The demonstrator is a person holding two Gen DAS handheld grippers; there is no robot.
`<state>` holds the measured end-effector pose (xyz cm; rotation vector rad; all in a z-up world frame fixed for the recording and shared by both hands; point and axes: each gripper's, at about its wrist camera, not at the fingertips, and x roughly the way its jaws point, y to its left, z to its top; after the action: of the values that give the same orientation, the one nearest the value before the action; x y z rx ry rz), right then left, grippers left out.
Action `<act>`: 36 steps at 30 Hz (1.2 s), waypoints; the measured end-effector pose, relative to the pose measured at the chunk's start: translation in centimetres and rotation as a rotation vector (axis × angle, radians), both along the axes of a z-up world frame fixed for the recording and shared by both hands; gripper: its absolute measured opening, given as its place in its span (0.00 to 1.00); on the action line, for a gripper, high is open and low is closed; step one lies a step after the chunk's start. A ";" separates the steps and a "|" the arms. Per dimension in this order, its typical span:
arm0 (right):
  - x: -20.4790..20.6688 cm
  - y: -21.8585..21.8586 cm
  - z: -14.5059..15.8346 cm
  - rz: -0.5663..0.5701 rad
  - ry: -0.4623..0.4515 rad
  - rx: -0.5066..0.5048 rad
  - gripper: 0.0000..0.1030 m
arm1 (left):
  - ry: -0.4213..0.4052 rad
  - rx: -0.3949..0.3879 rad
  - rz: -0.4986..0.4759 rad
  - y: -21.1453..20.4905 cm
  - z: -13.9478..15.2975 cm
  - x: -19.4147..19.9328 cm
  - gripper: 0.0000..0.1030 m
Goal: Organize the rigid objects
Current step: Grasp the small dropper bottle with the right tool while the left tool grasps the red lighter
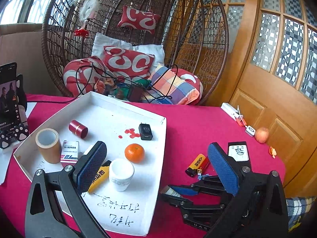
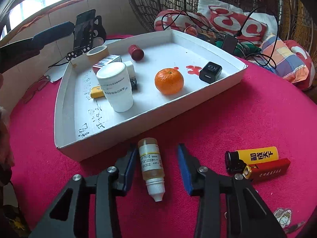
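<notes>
A small dropper bottle (image 2: pixel 151 164) is lying on the red cloth at lower centre of the right wrist view, between the fingers of the right gripper (image 2: pixel 158 166); its long axis is running along the fingers, nozzle toward the camera; the left pad appears to be touching it, the right pad standing apart, so no grip is judged yet. The left gripper (image 1: pixel 156 164) is being held wide and empty. The white tray (image 2: pixel 65 91), just beyond the bottle, is holding a white jar (image 2: pixel 116 87), an orange (image 2: pixel 169 81), a charger (image 2: pixel 210 72), a red cylinder (image 2: pixel 136 52), a tape roll (image 2: pixel 98 52), a lighter and a box.

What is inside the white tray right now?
In the white tray: tape roll, red cylinder, medicine box, white bottle, mandarin, black charger, yellow lighter. The white bottle partly covers the yellow lighter and a small white box behind it.
</notes>
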<state>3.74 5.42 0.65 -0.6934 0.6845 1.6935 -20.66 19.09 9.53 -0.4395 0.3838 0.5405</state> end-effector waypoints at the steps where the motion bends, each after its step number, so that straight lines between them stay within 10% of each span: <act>1: 0.2 -0.3 0.1 -0.003 0.009 0.002 0.18 | 0.021 -0.007 -0.012 -0.1 -0.2 0.8 1.00; 15: 14.7 -15.0 1.4 -0.407 0.181 0.125 0.18 | 0.346 0.006 -0.329 -4.1 -5.1 14.7 0.99; 18: 16.1 -16.5 0.7 -0.462 0.238 0.151 0.18 | 0.429 0.050 -0.375 -5.5 -6.6 17.6 0.79; 21: 16.8 -17.0 0.0 -0.488 0.298 0.151 0.18 | 0.480 0.072 -0.402 -6.2 -7.6 19.6 0.62; 36: 17.2 -17.5 -0.4 -0.478 0.373 0.163 0.19 | 0.565 0.054 -0.485 -7.1 -8.6 21.9 0.56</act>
<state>20.99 -12.08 0.23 -0.0789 0.8797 1.4169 1.21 11.98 0.90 -0.1215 0.9858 0.1889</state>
